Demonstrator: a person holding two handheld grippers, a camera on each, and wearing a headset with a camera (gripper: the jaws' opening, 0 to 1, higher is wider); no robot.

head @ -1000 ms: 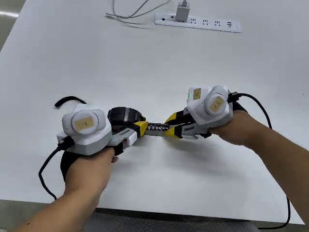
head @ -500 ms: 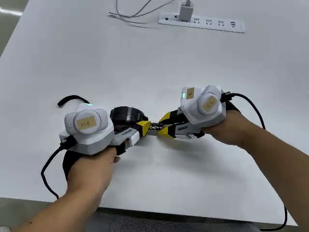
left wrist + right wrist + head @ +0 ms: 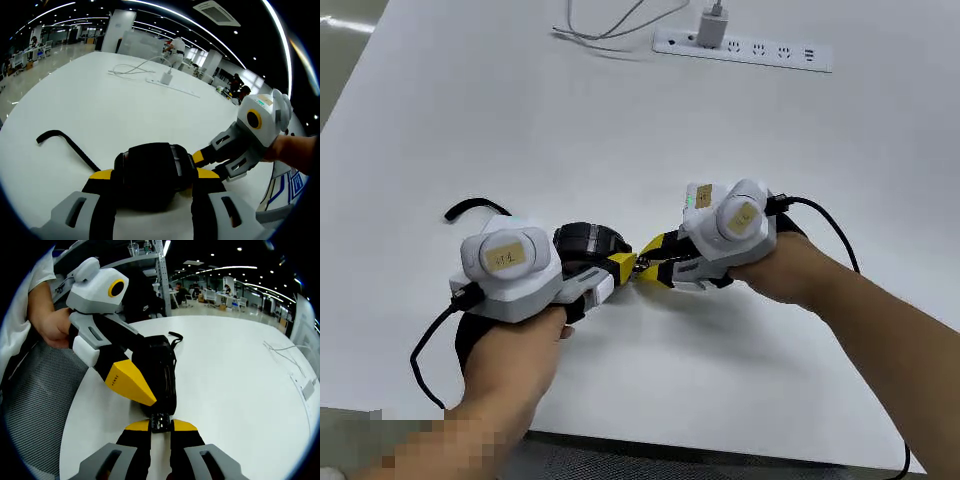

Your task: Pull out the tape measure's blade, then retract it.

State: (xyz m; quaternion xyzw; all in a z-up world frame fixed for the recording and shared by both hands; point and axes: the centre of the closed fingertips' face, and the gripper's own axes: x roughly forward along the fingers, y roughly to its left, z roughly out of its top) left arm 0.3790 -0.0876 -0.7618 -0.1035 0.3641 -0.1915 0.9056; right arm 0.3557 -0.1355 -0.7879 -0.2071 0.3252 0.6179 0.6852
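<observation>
1. In the head view, the left gripper (image 3: 610, 262) covers much of the tape measure (image 3: 588, 243). Just its black top peeks out.
2. The blade (image 3: 161, 422) is pinched in the jaws of the right gripper (image 3: 161, 427). Only a tiny bit shows, and its marks are too small to read.
3. The white cords (image 3: 610, 20) by the power strip (image 3: 745, 48) are cut off at the top edge.
4. The writing on the sticker (image 3: 502, 258) is too small to read.
5. One end of the black strap (image 3: 470, 208) goes behind the left gripper.
</observation>
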